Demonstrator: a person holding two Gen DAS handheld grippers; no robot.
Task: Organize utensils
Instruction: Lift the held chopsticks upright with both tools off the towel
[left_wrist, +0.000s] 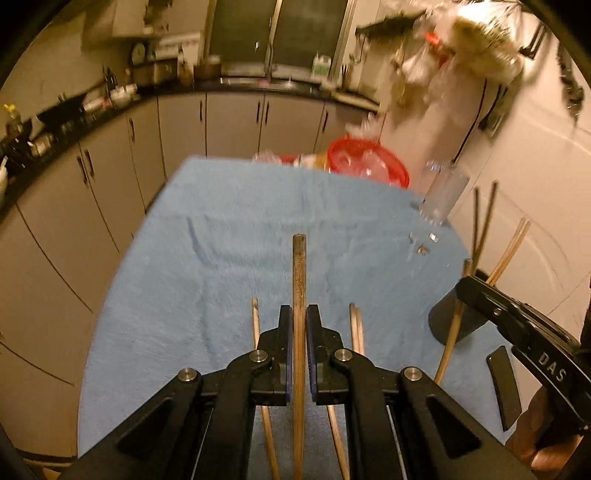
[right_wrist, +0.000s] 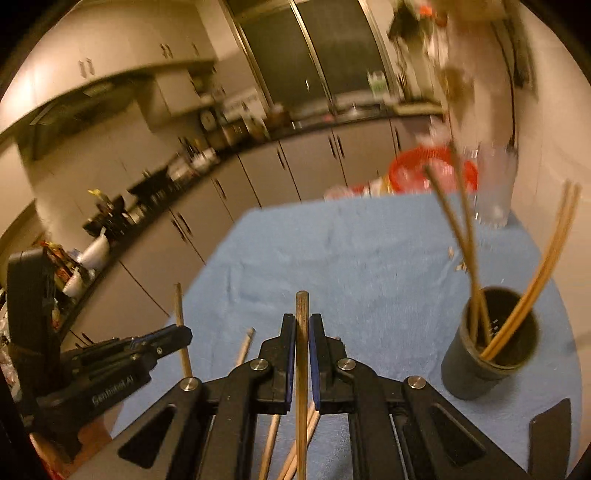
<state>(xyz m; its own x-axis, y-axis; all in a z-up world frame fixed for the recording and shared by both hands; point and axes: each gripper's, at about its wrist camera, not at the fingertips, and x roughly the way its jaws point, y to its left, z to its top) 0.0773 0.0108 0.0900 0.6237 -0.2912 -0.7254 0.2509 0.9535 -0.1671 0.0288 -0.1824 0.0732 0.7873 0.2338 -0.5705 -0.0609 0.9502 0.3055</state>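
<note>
Chopsticks (right_wrist: 517, 317) stand tilted in a black cup (right_wrist: 487, 354) on the blue-covered bench (right_wrist: 332, 251); more lie loose beneath both grippers. The left gripper (left_wrist: 299, 317) and right gripper (right_wrist: 302, 325) each have fingers pinched tight on one chopstick. A glass (right_wrist: 493, 184) stands behind, apparently empty.
</note>
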